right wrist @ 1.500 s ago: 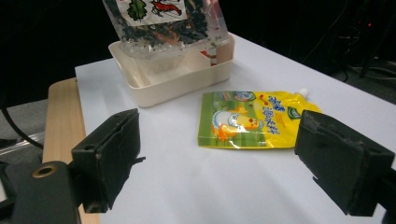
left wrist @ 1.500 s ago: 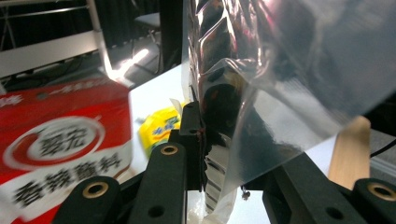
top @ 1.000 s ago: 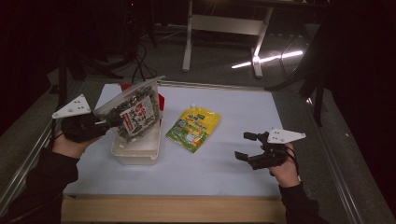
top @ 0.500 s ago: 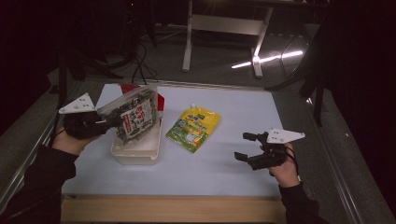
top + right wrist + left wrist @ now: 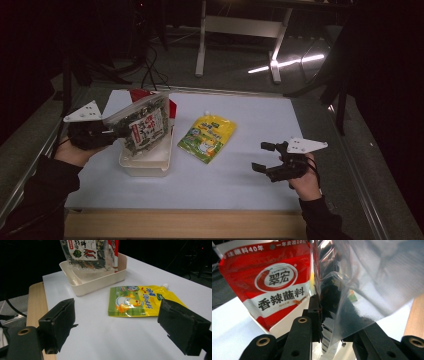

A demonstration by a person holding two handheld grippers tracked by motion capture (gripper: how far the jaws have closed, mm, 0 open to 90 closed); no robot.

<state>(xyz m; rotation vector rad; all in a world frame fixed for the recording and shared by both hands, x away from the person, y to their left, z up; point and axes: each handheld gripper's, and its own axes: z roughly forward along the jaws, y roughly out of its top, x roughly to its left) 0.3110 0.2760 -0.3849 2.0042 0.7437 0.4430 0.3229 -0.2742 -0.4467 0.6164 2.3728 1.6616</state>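
My left gripper (image 5: 117, 131) is shut on the edge of a clear bag (image 5: 145, 127) of dark dried food with a red-and-white label. It holds the bag tilted over a cream tray (image 5: 145, 167) at the table's left. In the left gripper view the clear bag (image 5: 362, 285) is pinched between the jaws of my left gripper (image 5: 337, 315), with a red pouch (image 5: 272, 282) standing behind it. That red pouch (image 5: 171, 107) leans at the tray's far end. A yellow spouted pouch (image 5: 207, 137) lies flat mid-table. My right gripper (image 5: 261, 156) hovers open at the right, with the yellow pouch (image 5: 140, 301) beyond its jaws.
The work surface is a white mat (image 5: 240, 185) with a wooden strip (image 5: 185, 225) along the near edge. Metal rails run down both sides. Beyond the far edge are a dark floor and white desk legs (image 5: 202, 45). The tray (image 5: 100, 282) is far left in the right gripper view.
The left gripper has shifted slightly, and the clear bag now hangs a little lower and more upright over the tray. The right gripper has stayed where it was.
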